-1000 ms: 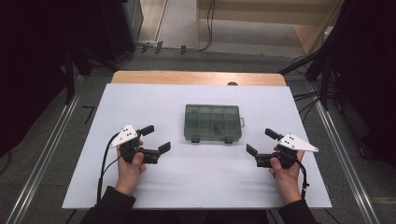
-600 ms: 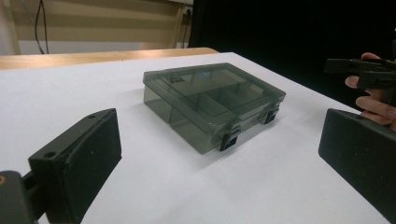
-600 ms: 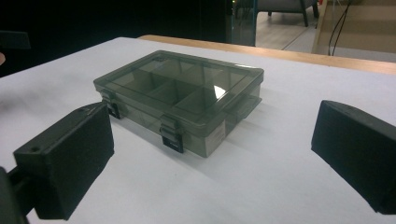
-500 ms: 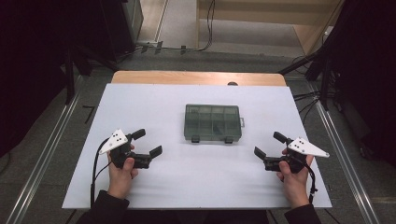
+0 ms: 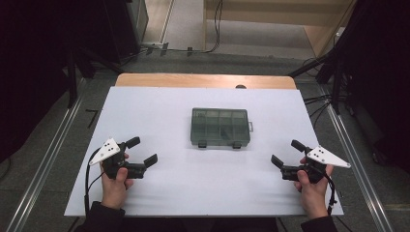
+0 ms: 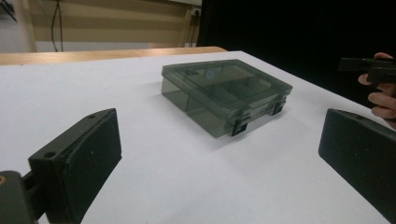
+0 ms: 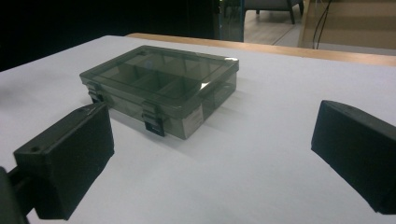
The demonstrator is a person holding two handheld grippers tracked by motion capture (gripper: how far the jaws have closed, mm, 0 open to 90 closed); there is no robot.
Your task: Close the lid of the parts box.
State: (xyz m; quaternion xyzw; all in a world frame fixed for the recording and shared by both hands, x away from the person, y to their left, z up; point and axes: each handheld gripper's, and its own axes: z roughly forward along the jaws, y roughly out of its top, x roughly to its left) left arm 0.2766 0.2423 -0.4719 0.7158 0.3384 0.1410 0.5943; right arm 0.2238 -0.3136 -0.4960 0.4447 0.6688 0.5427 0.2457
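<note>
With both jaws spread and empty, bring the left gripper point(image 5: 143, 151) and right gripper point(image 5: 284, 153) inward to the compartment box point(image 5: 220, 127) lying between and ahead of them (lid latched), approaching its two front clasps squarely.

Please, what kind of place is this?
Probably a lab or recording studio, not a home. A white table stands between metal floor rails, cables trail behind it, and black curtains surround it. On it sits one compartment box.
</note>
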